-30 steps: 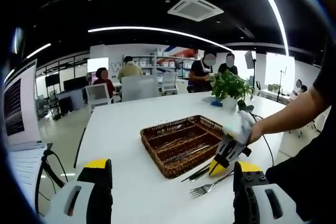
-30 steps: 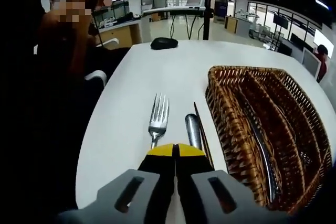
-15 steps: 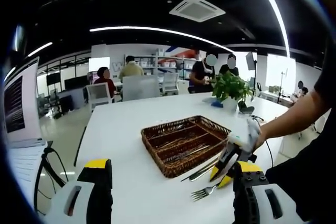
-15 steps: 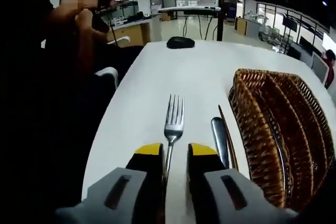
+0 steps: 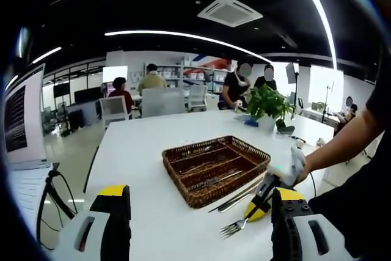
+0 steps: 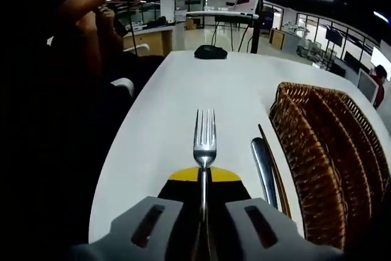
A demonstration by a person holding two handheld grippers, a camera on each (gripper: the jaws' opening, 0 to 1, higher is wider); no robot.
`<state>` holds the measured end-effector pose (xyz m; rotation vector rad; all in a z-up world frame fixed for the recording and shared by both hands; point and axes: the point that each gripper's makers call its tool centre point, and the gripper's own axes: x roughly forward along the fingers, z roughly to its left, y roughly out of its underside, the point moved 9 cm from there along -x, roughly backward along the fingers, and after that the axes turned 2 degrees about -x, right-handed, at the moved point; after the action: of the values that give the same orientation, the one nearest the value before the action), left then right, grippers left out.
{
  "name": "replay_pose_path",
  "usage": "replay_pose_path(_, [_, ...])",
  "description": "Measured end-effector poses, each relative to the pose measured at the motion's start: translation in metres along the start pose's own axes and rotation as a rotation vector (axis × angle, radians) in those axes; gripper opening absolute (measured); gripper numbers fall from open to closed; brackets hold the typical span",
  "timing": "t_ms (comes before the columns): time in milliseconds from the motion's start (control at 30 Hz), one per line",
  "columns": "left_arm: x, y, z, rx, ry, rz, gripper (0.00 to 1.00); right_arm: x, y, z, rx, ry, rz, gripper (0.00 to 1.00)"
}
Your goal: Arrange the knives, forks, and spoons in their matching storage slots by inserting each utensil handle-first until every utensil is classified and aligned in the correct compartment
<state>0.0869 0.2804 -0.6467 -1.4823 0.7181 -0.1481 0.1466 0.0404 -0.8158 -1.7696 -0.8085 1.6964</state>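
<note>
- Left gripper view: left gripper (image 5: pixel 198 224) hangs above the white table (image 5: pixel 140 151), jaws wide apart, nothing between them.
- Wicker tray (image 5: pixel 215 167) sits mid-table: brown woven rattan, rectangular, long parallel slots, a few thin metal utensils already lying inside.
- Right gripper (image 5: pixel 261 203) comes in from the right, low at the table edge, yellow tips down on the fork (image 5: pixel 235 227), which lies on the table just beside the tray's near corner.
- Another utensil (image 5: pixel 235 197) lies between fork and tray; knife or spoon, cannot tell from here.
- Right gripper view: jaws closed on the fork (image 6: pixel 204 145) handle, tines pointing away, shiny steel, four prongs, slim neck.
- Rounded steel handle (image 6: pixel 264 171) lies just beside it, with a thin dark stick (image 6: pixel 276 172) touching the tray (image 6: pixel 317 157) wall.
- Tray weave looks coarse and ridged, likely to snag tines.
- Step in hand, my guess: lift the fork and carry it to its slot.
- Grip is near the neck, so the handle probably needs clearing before going in handle-first; lift level, avoid nudging the neighbouring utensil, and line up with the slot's long axis.
</note>
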Motion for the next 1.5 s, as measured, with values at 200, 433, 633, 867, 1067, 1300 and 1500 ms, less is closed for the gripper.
replay_pose_path(200, [0.0, 0.0, -0.001, 0.002, 0.0, 0.003, 1.0, 0.0, -0.001, -0.003, 0.07, -0.01, 0.004, 0.0])
replay_pose_path(433, [-0.001, 0.001, -0.003, 0.002, -0.002, 0.008, 1.0, -0.002, -0.004, -0.002, 0.06, -0.004, 0.062, 0.0])
replay_pose_path(633, [0.0, -0.001, -0.006, 0.005, 0.001, 0.005, 1.0, -0.017, -0.012, -0.006, 0.027, 0.015, 0.098, 0.0])
replay_pose_path(867, [0.001, -0.005, -0.011, 0.017, 0.012, 0.003, 1.0, -0.037, -0.033, -0.012, -0.015, 0.017, 0.105, 0.0])
replay_pose_path(1067, [-0.003, -0.01, -0.011, 0.03, 0.012, -0.006, 1.0, -0.058, -0.052, -0.019, -0.031, 0.037, 0.121, 0.0])
replay_pose_path(1300, [-0.004, -0.011, -0.014, 0.044, 0.021, -0.006, 1.0, -0.091, -0.077, -0.024, -0.081, 0.066, 0.126, 0.0])
replay_pose_path(1500, [-0.002, -0.009, -0.021, 0.067, 0.038, 0.006, 1.0, -0.116, -0.093, -0.026, -0.12, 0.109, 0.114, 0.0])
